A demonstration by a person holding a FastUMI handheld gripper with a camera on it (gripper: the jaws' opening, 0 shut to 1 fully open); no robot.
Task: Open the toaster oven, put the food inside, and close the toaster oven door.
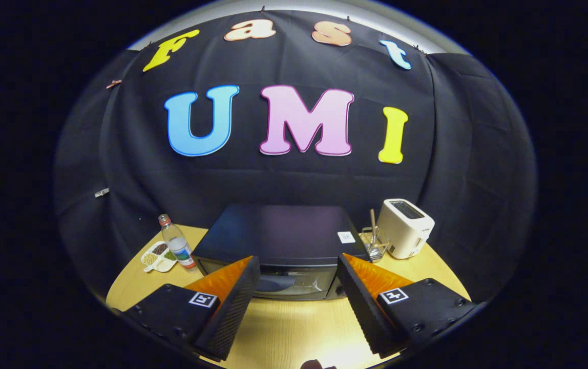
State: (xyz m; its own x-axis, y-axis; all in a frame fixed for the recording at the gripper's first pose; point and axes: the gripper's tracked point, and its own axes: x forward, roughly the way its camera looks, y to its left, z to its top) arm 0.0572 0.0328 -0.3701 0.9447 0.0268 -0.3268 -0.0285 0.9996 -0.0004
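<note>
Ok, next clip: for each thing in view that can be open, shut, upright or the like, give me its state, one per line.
gripper: open, fingers spread, holding nothing, toaster oven just ahead of them
toaster oven: door shut, standing on the table
water bottle: upright, capped, beside the oven
divided dish: flat on the table, compartments filled, next to the bottle
pop-up toaster: upright, slots look empty
wire rack: standing between oven and toaster

Tabletop (pixel 284 328) free ahead; toaster oven (pixel 278 241) blocks centre, bottle (pixel 177 248) left, toaster (pixel 405 226) right.
</note>
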